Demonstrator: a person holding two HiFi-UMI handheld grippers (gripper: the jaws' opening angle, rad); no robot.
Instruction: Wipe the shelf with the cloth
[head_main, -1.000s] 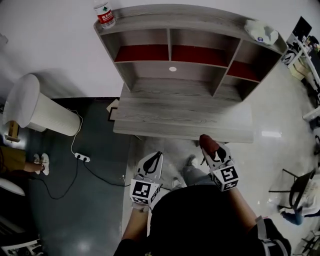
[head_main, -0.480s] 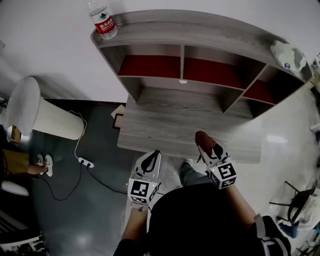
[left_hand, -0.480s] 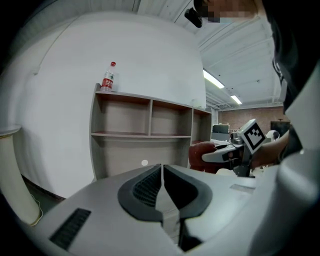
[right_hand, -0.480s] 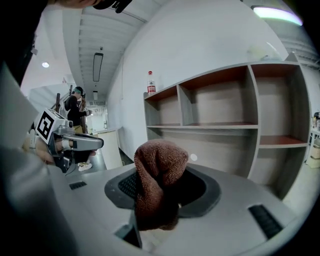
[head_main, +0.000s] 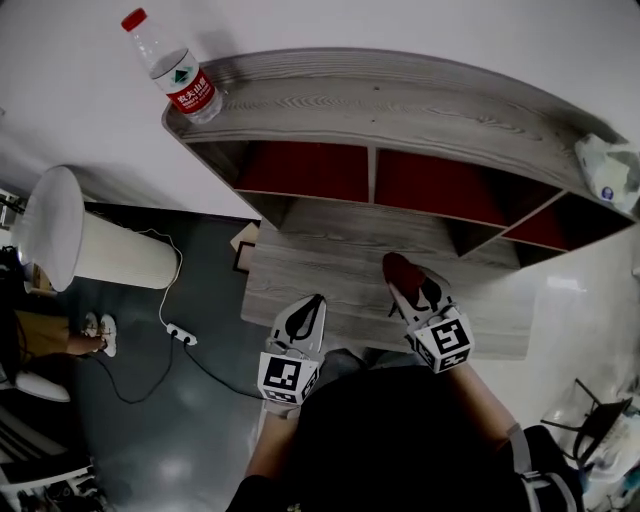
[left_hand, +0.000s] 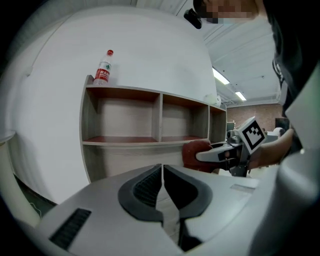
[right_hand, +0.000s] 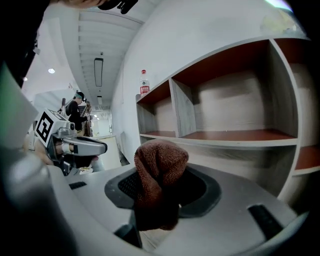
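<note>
The grey wood-grain shelf unit (head_main: 400, 110) with red-floored compartments stands against the white wall; its lower desk surface (head_main: 330, 270) lies before me. My right gripper (head_main: 403, 272) is shut on a brown cloth (right_hand: 157, 165), which bulges out between its jaws above the desk's near part. In the left gripper view that cloth (left_hand: 196, 154) shows at the right. My left gripper (head_main: 306, 314) hangs at the desk's front edge, shut with nothing in it, its jaw tips (left_hand: 162, 172) touching.
A water bottle (head_main: 170, 65) with a red cap stands on the shelf's top left corner. A crumpled white bag (head_main: 610, 170) lies on the top right. A white cylindrical bin (head_main: 70, 235) and a power strip (head_main: 178, 333) with cable are on the dark floor to the left.
The view has closed in on the shelf. Both grippers have moved forward over the desk's front edge, the right one carrying the cloth farther onto the surface.
</note>
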